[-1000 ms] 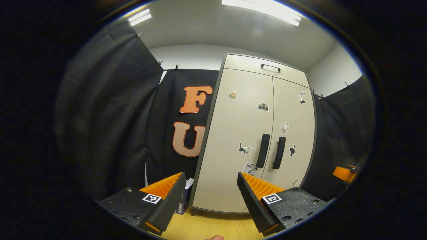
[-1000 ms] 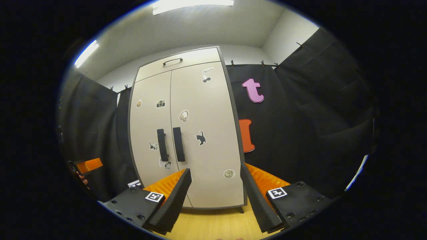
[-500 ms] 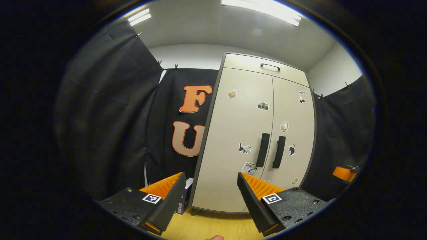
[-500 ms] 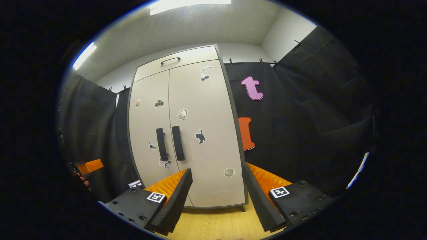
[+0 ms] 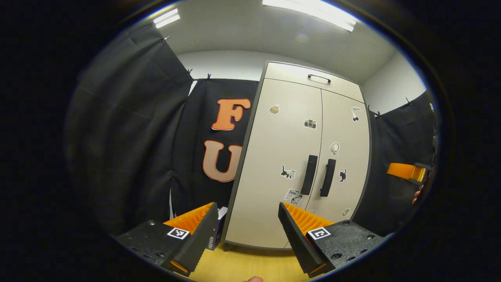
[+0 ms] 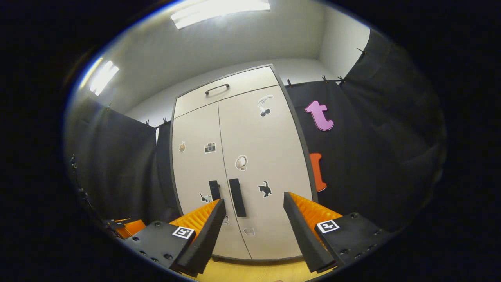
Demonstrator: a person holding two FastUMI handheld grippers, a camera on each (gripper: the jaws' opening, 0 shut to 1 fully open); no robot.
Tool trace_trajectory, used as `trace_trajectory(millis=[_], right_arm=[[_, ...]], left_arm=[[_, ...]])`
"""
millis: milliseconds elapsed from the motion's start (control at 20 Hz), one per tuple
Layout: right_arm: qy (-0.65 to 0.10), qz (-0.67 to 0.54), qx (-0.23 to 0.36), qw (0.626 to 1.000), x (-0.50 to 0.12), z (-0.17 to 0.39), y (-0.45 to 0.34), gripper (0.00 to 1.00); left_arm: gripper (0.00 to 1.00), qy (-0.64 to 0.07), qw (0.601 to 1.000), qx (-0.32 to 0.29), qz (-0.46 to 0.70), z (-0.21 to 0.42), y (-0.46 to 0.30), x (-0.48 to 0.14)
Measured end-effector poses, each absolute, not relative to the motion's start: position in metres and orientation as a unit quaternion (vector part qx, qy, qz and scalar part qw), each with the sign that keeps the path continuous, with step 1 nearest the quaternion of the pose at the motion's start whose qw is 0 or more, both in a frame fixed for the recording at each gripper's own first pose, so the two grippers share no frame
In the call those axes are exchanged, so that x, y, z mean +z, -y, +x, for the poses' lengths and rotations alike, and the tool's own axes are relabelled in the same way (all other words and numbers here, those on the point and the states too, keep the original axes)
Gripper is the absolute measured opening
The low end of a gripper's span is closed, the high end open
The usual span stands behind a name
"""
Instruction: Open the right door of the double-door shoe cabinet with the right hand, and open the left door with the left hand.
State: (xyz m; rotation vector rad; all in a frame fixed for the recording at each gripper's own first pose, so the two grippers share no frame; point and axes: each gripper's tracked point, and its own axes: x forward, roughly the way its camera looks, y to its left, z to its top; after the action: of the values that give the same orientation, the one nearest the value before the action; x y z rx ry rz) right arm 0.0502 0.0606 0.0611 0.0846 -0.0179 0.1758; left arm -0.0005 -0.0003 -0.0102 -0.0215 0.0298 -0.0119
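A tall cream shoe cabinet (image 5: 282, 156) stands ahead with both doors closed; stickers dot the doors. Two dark vertical handles sit side by side at the middle seam: the left door's handle (image 5: 309, 174) and the right door's handle (image 5: 327, 177). In the right gripper view the cabinet (image 6: 250, 149) shows the right handle (image 6: 237, 197) just above the gripper. My left gripper (image 5: 246, 231) is open, well short of the cabinet. My right gripper (image 6: 254, 225) is open too, with nothing between its fingers. The right gripper (image 5: 407, 172) also appears far right in the left gripper view.
Black cloth walls flank the cabinet on both sides. A top drawer with a thin handle (image 5: 319, 78) caps the cabinet. A small box (image 5: 217, 231) stands on the wooden floor (image 5: 250, 266) by the cabinet's left foot. The left gripper (image 6: 129, 227) shows low left in the right gripper view.
My right gripper has risen and turned towards the cabinet, so the handles now sit lower and nearer the middle of its view. The left gripper has barely moved.
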Motion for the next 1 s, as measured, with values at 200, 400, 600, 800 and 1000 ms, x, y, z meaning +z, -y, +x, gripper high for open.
trace_trajectory(millis=[200, 400, 600, 800, 1000], right_arm=[[-0.001, 0.023, 0.101, 0.995, 0.062, 0.108, -0.093, 0.98], [-0.012, 0.026, 0.106, 0.994, 0.060, 0.153, -0.117, 0.98], [-0.021, 0.004, 0.088, 0.996, 0.049, 0.199, -0.127, 0.98], [-0.045, -0.015, 0.074, 0.996, 0.023, 0.228, -0.133, 0.98], [-0.043, -0.019, 0.036, 0.998, 0.013, 0.248, -0.122, 0.98]], left_arm=[[0.94, -0.007, 1.000, 0.005, 0.002, -0.008, -0.010, -0.007], [0.94, -0.003, 1.000, 0.022, 0.003, -0.011, -0.024, -0.004], [0.94, 0.002, 0.999, 0.042, 0.007, -0.017, -0.040, -0.003], [0.95, 0.003, 0.998, 0.054, 0.010, -0.019, -0.051, -0.006], [0.94, -0.002, 0.998, 0.060, 0.007, -0.017, -0.056, -0.010]])
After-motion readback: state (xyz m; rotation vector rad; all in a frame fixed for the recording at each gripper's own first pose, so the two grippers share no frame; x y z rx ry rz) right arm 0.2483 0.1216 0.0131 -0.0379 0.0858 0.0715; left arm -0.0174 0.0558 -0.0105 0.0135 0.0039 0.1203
